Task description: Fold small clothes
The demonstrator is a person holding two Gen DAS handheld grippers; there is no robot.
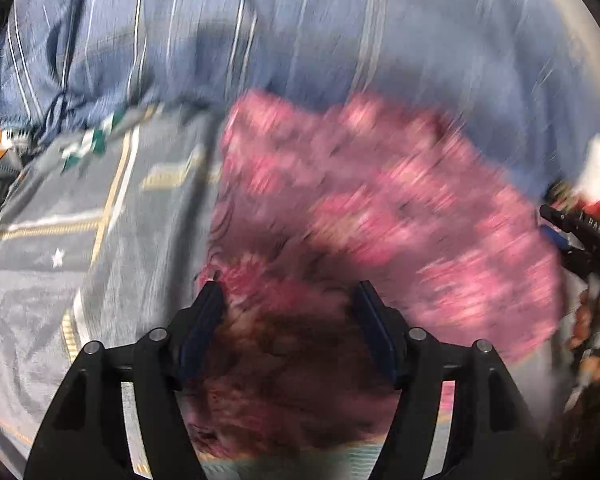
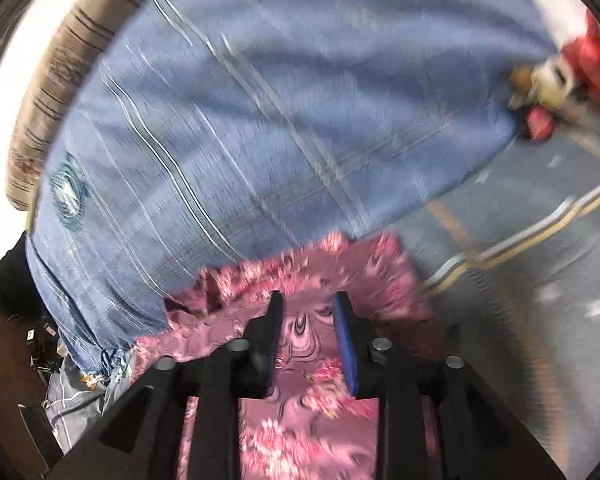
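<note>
- My left gripper (image 1: 286, 288) has its jaws spread wide over the near edge of the pink floral garment (image 1: 380, 208); the cloth lies under and between the fingers, and the pads do not press on it, so I read it as released
- Whether the left fingertip (image 1: 212, 292) touches the fabric I cannot tell, the picture is too smeared
- My right gripper (image 2: 306, 300) stands partly parted above the same pink floral garment (image 2: 300, 380); there is a clear gap between the black finger and the blue pad (image 2: 346, 356), with cloth showing through, nothing clamped
- The garment is spread on the bed, lying partly on the blue striped sheet (image 1: 300, 40) and partly on the grey patterned blanket (image 1: 60, 240), which carries a small white star
- In the left wrist view the right gripper's black body (image 1: 584, 240) shows at the right edge beside the garment, with a hand (image 1: 596, 332) below it; white lettering on it is too blurred and small for me to read
- In the right wrist view a red and cream object (image 2: 568, 72) sits at the far corner of the sheet, too blurred to name
- A round pale emblem (image 2: 66, 188) is on the sheet; no writing legible
</note>
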